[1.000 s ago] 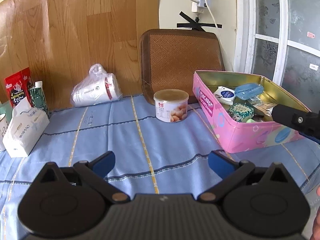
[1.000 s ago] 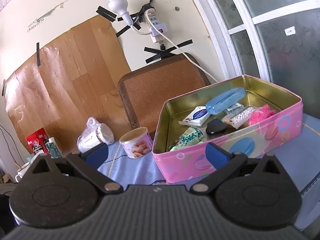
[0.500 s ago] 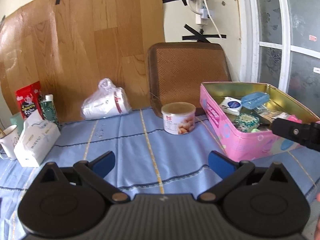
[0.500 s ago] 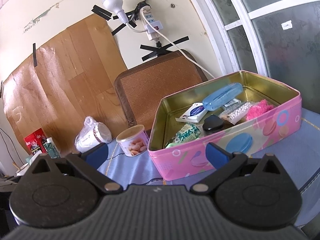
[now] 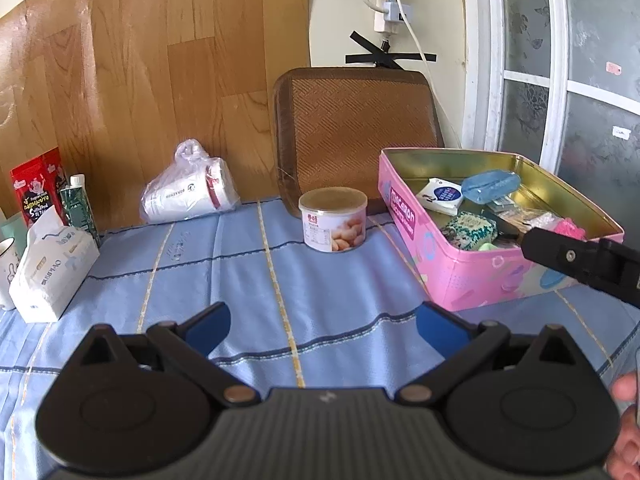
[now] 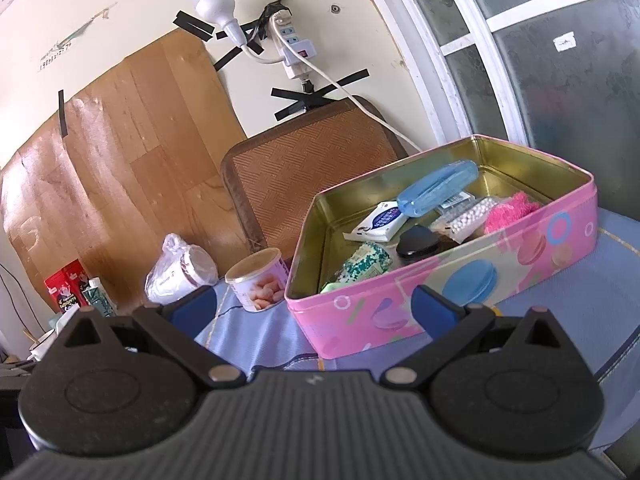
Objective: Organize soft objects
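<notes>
A pink tin box (image 5: 472,276) (image 6: 500,268) stands open on the blue tablecloth at the right. Inside lie a green-white sponge (image 5: 474,229) (image 6: 366,261), a pink fluffy cloth (image 5: 570,227) (image 6: 510,210), a blue case (image 6: 438,194), a white packet (image 6: 380,222) and a black item (image 6: 418,240). My left gripper (image 5: 322,326) is open and empty above the cloth, left of the box. My right gripper (image 6: 314,306) is open and empty in front of the box; its finger (image 5: 580,262) shows in the left wrist view.
A peanut can (image 5: 333,219) stands left of the box. A bagged stack of paper cups (image 5: 188,196) lies by the wooden board. A tissue pack (image 5: 52,268), a green carton (image 5: 80,208) and a red packet (image 5: 38,188) sit at the left. A woven cushion (image 5: 356,128) leans on the wall.
Both grippers have drawn back and tilted up a little, so the box and can sit lower and farther in view. Both stay open and empty.
</notes>
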